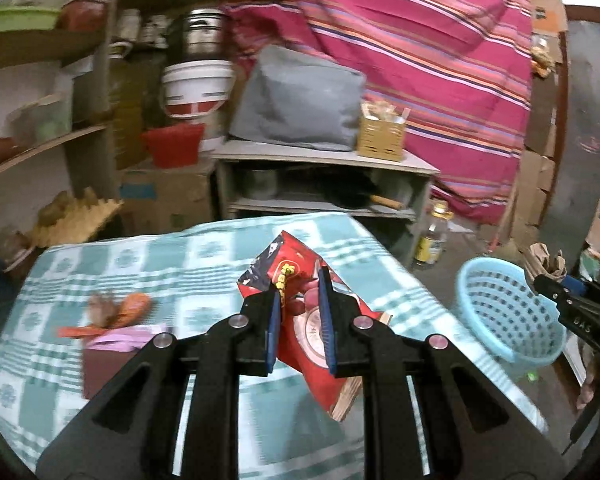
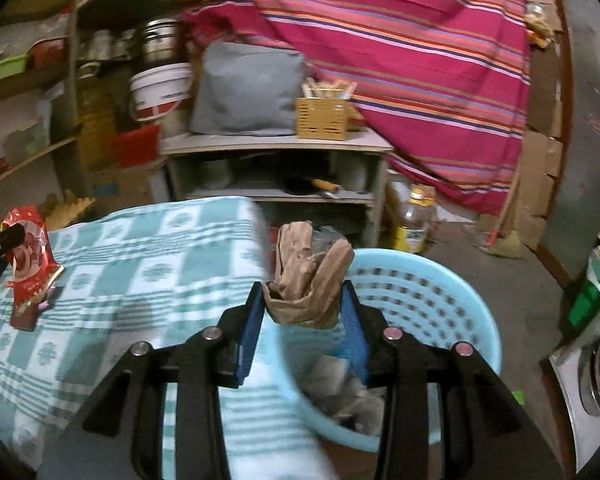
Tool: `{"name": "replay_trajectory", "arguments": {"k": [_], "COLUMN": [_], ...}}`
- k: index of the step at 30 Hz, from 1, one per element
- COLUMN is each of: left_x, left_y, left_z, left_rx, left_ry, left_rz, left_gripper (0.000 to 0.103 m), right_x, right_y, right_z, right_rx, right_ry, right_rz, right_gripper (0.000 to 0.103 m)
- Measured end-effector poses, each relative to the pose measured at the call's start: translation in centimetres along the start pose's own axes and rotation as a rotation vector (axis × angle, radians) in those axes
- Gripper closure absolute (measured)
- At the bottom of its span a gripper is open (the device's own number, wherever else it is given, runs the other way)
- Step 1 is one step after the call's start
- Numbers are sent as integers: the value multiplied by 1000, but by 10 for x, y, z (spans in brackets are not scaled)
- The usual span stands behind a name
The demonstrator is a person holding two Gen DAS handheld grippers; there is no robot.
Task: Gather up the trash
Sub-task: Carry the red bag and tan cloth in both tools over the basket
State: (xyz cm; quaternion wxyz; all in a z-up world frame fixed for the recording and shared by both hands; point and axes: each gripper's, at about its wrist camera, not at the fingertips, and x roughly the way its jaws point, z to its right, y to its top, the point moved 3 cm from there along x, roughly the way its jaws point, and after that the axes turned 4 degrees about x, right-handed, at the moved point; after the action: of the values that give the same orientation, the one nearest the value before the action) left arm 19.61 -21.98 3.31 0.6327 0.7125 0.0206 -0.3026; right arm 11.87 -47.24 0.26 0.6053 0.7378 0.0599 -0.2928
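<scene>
1. Holding two bits of trash at once, we have the left gripper [image 1: 298,300] clamped on a red snack wrapper [image 1: 312,320] at centre frame of the left view, lifted above the tabletop [image 1: 180,264]. The right gripper [image 2: 304,308] is clamped on a crumpled brown paper bag [image 2: 308,280], which hangs over the near rim of the blue basket [image 2: 460,320].
2. We judge the wrapper very light, thin and slick; it crumples rather than resists. The fingers [image 1: 271,320] pinch it across its middle, which looks sound, though foil could slide out if the squeeze slackens.
3. We judge the paper bag just as light, soft and rougher, so it should sit firmly. It is taken at its folded lower end, with the loose top flopping upward.
4. More trash lies at the left of the left view: an orange scrap [image 1: 132,306] with a brownish piece beside it, and a dark box [image 1: 108,364] under pink paper. Blur hides what they are.
5. The basket stands off the tabletop's right edge and already holds greyish litter [image 2: 340,384]. The way for the wrapper looks open, except that the right gripper occupies the space above the rim.
6. A yellow-capped bottle [image 2: 414,220] stands on the floor beyond, well apart.
</scene>
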Motion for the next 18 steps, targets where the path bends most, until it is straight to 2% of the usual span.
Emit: {"name": "replay_trajectory", "arguments": {"k": [8, 13, 18], "left_x": [23, 49, 80], "left_y": [1, -1, -7], "left_z": [76, 113, 148], "left_rx": [50, 71, 95], "left_ry": [-102, -158, -204], "left_rz": [-12, -34, -76], "left_gripper": [87, 87, 87], "right_x": [-2, -4, 7], "right_y": [-6, -5, -8], "right_z": [67, 96, 115], "right_rx": [84, 123, 159], "right_ry": [-64, -86, -104], "right_rz": [2, 26, 5], "right_gripper": [64, 64, 64]}}
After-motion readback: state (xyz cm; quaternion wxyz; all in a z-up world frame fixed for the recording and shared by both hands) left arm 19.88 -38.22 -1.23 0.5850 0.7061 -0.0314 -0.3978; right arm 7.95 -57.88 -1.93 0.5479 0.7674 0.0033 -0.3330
